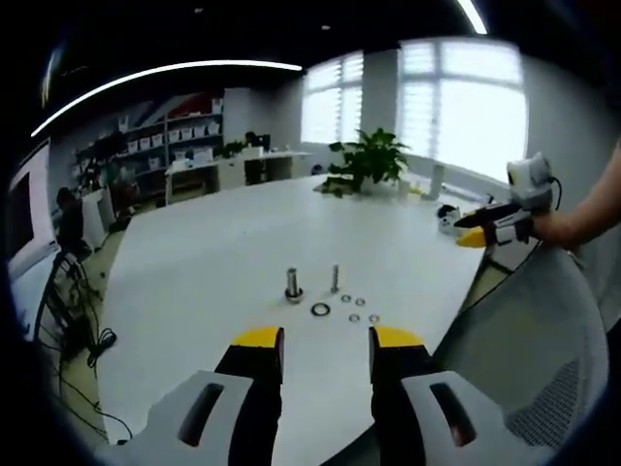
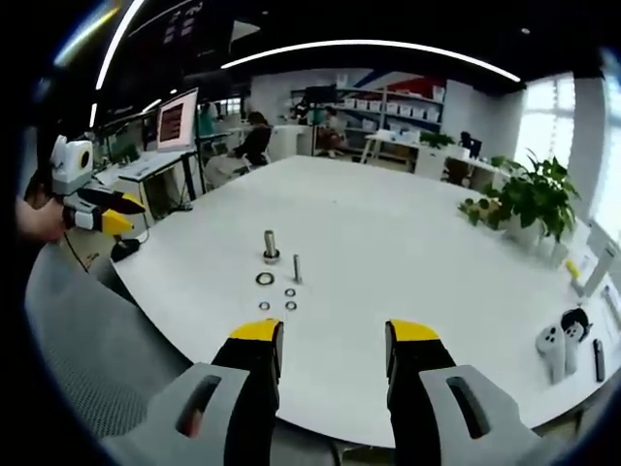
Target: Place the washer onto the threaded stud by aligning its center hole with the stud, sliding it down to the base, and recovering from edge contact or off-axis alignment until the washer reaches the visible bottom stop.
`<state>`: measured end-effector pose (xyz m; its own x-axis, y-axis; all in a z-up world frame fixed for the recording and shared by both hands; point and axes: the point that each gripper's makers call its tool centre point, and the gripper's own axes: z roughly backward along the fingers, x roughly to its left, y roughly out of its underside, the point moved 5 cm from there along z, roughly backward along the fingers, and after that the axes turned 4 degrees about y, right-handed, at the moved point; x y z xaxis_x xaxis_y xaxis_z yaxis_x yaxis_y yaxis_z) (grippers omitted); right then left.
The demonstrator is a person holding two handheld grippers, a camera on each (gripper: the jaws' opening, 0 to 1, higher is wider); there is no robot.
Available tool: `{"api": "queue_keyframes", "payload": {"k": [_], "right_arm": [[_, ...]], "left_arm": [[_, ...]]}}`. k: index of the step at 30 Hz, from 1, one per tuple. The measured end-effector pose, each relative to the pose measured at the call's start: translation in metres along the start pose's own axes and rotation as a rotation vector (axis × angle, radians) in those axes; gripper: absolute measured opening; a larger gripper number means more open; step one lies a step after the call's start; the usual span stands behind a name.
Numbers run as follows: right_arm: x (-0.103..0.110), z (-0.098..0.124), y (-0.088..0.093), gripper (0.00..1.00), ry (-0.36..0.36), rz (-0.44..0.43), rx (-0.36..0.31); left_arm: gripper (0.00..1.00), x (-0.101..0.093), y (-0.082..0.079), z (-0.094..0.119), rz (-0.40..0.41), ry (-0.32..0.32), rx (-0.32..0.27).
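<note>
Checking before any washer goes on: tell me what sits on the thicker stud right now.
The thicker stud stands upright on the white table with a wider collar at its base; whether that is a washer is too small to tell. The large washer lies loose beside it.

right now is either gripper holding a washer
No: in the right gripper view the right gripper stands open with nothing between its jaws, and the large washer lies flat on the white table beside the stud.
</note>
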<state>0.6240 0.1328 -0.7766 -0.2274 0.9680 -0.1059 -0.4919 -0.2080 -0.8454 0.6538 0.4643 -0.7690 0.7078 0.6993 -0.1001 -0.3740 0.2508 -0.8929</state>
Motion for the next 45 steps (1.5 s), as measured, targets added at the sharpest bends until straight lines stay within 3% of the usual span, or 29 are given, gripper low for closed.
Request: {"api": "queue_keyframes", "payload": {"k": [11,14,22,25,45], "right_arm": [[-0.0001,-0.0005,0.0012,0.45,0.001,0.006,0.014],[0.0023,-0.0017,0.0026,0.45,-0.008,0.015,0.025],[0.0004,-0.0015,0.0035,0.45,-0.005,0.012,0.022],[0.0006,-0.0016,0.0025,0.45,-0.007,0.015,0.018],[0.0022,-0.0028,0.0057,0.45,-0.018,0.018,0.035]], "left_arm": [[0.33,0.0023,-0.0027,0.0014,0.011,-0.013,-0.022],[0.33,0.0046,0.0030,0.0013,0.028,-0.018,0.003],[0.32,0.0032,0.0025,0.0013,0.023,-0.014,0.000],[0.32,0.0038,-0.0011,0.0018,0.023,-0.013,-0.021],[0.31,0.0048,0.0037,0.0012,0.032,-0.022,0.009]]}}
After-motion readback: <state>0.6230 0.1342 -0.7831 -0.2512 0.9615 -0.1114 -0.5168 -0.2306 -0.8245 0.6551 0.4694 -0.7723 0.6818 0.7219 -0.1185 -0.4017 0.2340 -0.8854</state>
